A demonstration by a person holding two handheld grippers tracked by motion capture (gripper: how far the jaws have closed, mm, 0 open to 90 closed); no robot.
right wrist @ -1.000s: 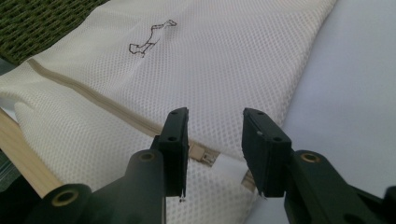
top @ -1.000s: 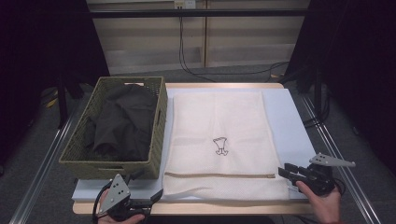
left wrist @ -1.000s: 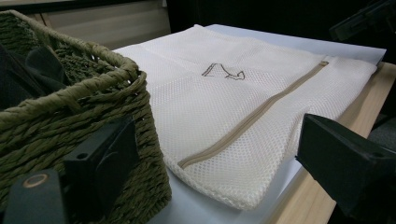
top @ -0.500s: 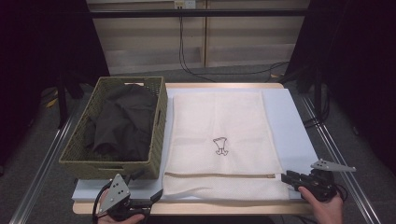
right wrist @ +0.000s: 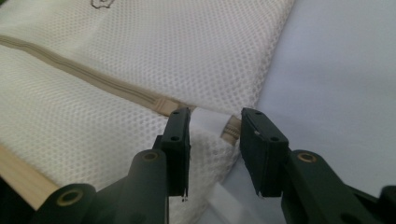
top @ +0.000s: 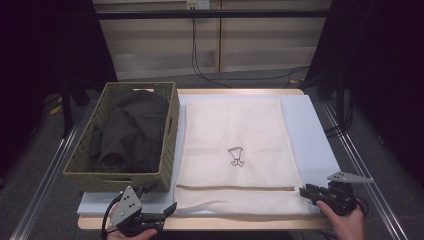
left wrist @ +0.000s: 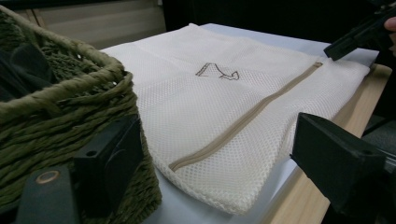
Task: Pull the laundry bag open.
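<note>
1. Your right claw (right wrist: 215, 135) is released, its jaws straddling the zipper end (right wrist: 229, 128) at the near right corner of the mesh laundry bag (top: 240, 150).
2. Your left claw (top: 167, 210) is released beside the near left corner.
3. The bag lies flat on the desk (top: 320, 135), right of the basket (top: 167, 150); it looks light, soft and floppy, so pinch the stiffer zipper seam.

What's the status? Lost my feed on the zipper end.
Left tool open at the cream mesh laundry bag corner. Right tool open astride the tan zipper end. Woven olive basket adjacent.
</note>
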